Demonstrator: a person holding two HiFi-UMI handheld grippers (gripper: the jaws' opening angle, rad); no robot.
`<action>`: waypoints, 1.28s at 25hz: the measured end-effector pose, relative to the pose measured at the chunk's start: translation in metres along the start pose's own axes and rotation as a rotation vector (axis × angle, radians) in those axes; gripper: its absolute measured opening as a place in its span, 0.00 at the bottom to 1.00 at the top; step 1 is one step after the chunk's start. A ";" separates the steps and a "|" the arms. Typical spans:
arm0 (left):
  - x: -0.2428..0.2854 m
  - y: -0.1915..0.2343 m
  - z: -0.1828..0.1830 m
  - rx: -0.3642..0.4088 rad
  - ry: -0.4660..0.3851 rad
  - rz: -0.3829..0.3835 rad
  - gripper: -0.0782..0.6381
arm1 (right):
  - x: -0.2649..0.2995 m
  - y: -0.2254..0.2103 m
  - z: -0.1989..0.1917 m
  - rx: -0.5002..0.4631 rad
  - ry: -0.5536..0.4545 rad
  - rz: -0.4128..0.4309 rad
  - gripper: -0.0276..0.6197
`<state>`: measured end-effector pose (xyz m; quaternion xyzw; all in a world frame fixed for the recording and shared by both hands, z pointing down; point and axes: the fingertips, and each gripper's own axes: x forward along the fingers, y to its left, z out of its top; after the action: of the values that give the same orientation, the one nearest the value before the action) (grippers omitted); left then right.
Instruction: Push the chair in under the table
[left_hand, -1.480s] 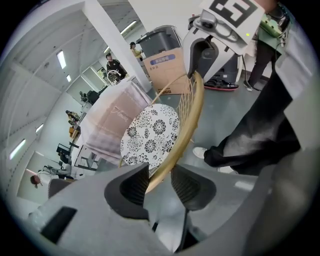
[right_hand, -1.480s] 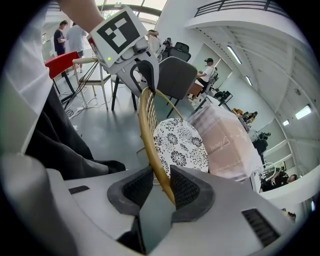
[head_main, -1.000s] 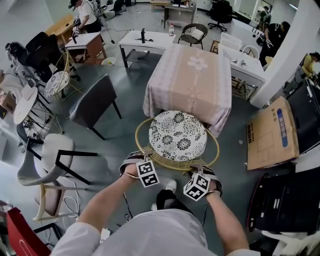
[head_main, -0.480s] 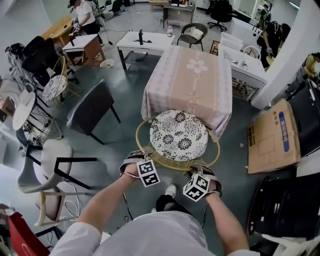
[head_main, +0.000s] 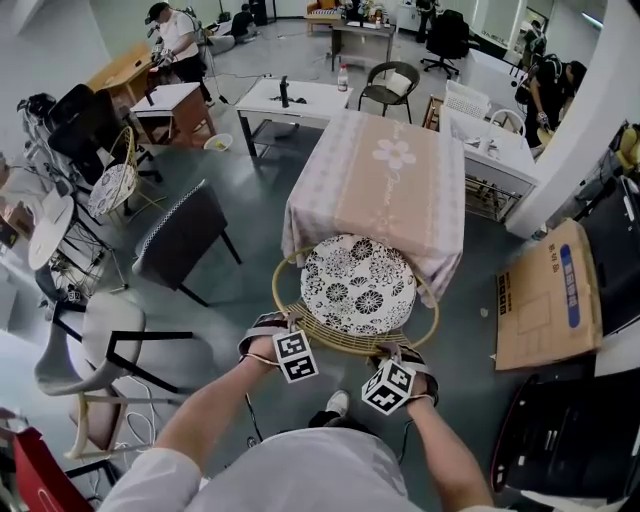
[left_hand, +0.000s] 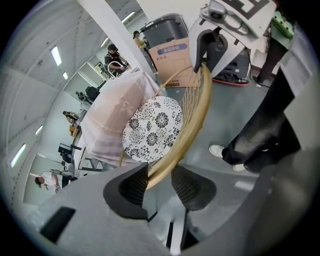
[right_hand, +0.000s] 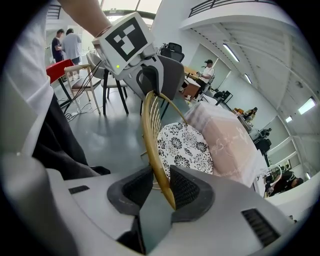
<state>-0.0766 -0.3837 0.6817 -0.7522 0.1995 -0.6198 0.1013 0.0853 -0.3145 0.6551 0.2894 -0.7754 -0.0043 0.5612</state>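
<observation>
A round rattan chair (head_main: 300, 322) with a black-and-white flowered cushion (head_main: 358, 283) stands at the near edge of a table under a pink cloth (head_main: 385, 170). The cushion's far side lies beneath the hanging cloth. My left gripper (head_main: 268, 332) is shut on the chair's back rim at its left, and my right gripper (head_main: 402, 358) is shut on the rim at its right. In the left gripper view the yellow rim (left_hand: 192, 115) runs between the ribbed pads of that gripper (left_hand: 160, 175). The right gripper (right_hand: 156, 186) likewise pinches the rim (right_hand: 152, 135).
A dark grey chair (head_main: 185, 225) and a white chair (head_main: 100, 335) stand to the left. A flat cardboard box (head_main: 545, 290) lies to the right, with black equipment (head_main: 570, 440) nearer. White desks (head_main: 290, 95) and people are behind the table. My shoe (head_main: 337, 403) is below the chair.
The chair has slid away from me, farther under the tablecloth. Both grippers went forward with it, still on the rim.
</observation>
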 end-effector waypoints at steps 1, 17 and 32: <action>0.001 0.002 0.000 0.000 0.007 0.001 0.31 | 0.001 -0.002 0.001 0.000 -0.003 0.005 0.18; 0.007 0.021 -0.003 0.014 0.040 0.019 0.31 | 0.007 -0.014 0.013 0.014 -0.013 0.020 0.18; 0.029 0.055 0.010 0.017 0.030 0.025 0.31 | 0.025 -0.049 0.018 0.058 0.023 -0.012 0.19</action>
<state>-0.0724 -0.4462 0.6839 -0.7392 0.2051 -0.6316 0.1125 0.0864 -0.3726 0.6539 0.3101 -0.7671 0.0180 0.5613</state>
